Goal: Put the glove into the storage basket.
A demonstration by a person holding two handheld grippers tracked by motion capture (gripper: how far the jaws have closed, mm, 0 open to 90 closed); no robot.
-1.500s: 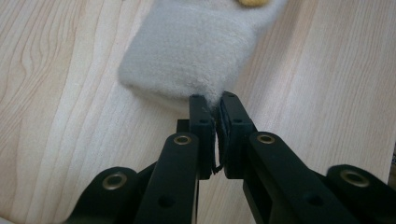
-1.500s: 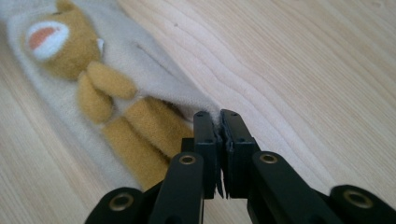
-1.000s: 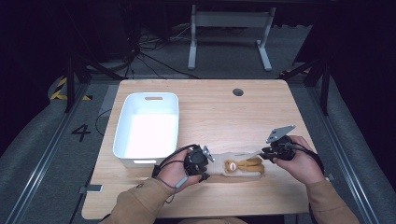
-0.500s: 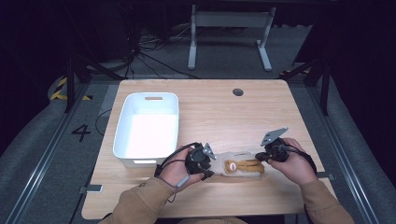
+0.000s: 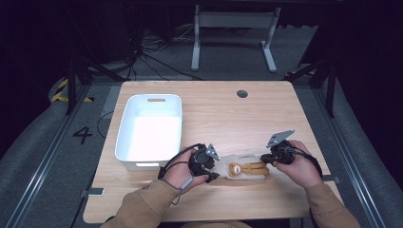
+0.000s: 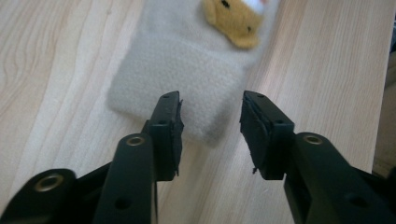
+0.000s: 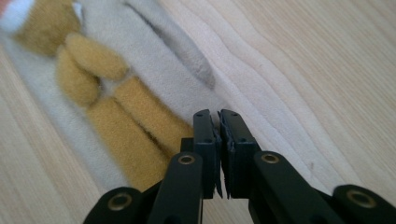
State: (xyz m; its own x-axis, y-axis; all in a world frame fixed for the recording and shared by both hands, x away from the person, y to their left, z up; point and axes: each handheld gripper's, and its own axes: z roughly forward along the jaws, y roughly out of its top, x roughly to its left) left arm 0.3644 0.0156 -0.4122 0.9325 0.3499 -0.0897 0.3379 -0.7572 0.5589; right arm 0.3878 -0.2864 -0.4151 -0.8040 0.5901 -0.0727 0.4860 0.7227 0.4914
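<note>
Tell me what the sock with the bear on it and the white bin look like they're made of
The sock looks like fuzzy fleece or plush knit: nubbly, matte pile, with a raised tan bear in the same soft fabric. The white bin looks like moulded plastic: smooth walls, rounded corners, a cut-out handle slot.

Bright table, dark surroundings; close views slightly blurred.

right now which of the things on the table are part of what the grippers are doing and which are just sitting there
In the job:
- fuzzy sock with a bear figure, lying flat on the table
- left gripper, jaws open at the sock's cuff end
- right gripper, jaws together at the sock's other end; whether it pinches fabric is unclear

Lying about:
- white bin, apart from the sock
- round hole in the tabletop
</note>
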